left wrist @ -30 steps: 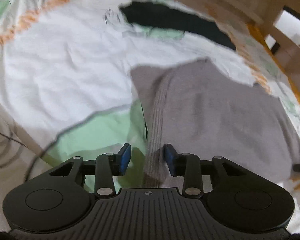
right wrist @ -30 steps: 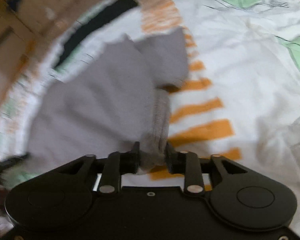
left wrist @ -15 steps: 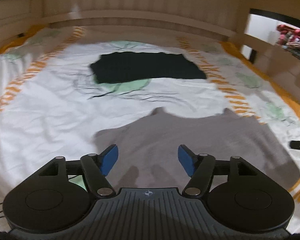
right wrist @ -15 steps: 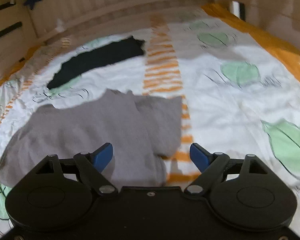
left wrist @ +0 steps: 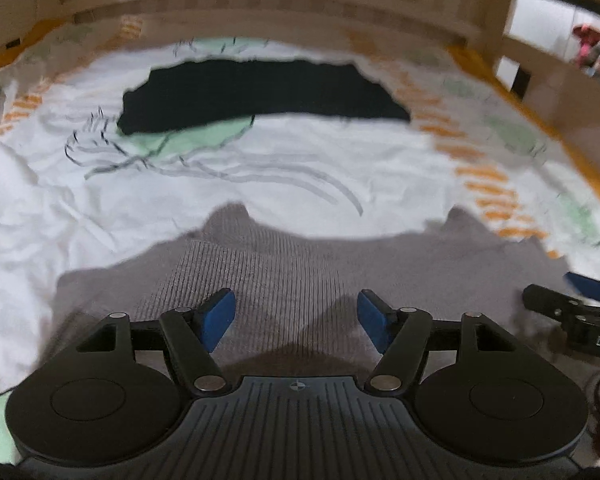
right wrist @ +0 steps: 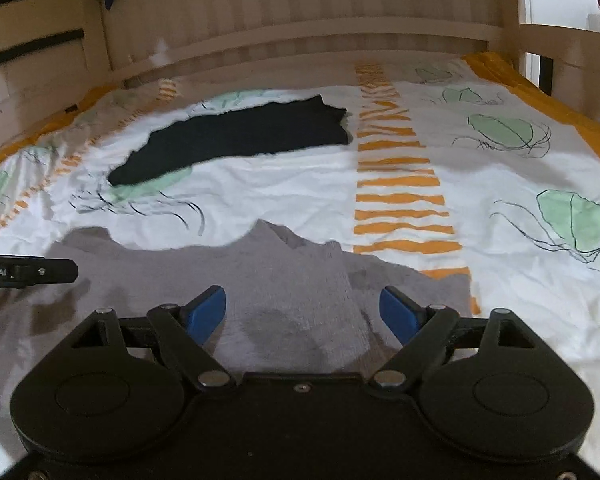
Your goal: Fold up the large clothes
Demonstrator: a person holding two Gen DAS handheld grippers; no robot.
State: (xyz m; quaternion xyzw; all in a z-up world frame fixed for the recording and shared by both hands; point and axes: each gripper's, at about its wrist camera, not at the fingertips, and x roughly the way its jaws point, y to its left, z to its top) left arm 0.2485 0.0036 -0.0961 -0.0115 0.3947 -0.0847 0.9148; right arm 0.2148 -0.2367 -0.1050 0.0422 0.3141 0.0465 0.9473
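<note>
A grey knit garment [left wrist: 340,264] lies spread on the bed just beyond my left gripper [left wrist: 296,310], its ribbed band running under the jaws. That gripper is open and hovers above the cloth with nothing between its blue pads. The right wrist view shows the same grey garment [right wrist: 284,280] with a folded flap at its right side. My right gripper [right wrist: 302,306] is open wide above it and holds nothing. Each gripper's tip shows at the edge of the other's view: the right gripper [left wrist: 580,300] and the left gripper [right wrist: 28,272].
A black garment [left wrist: 260,92] [right wrist: 236,140] lies flat farther back on the white bedsheet [left wrist: 100,200] printed with green leaves and orange stripes. A wooden bed frame [right wrist: 300,40] walls the far side and both ends. An opening shows at the far right [left wrist: 560,12].
Both grippers let go of the grey garment's ribbed edge and opened wide. They drew back and swung level with the bed, and the garment now lies flat.
</note>
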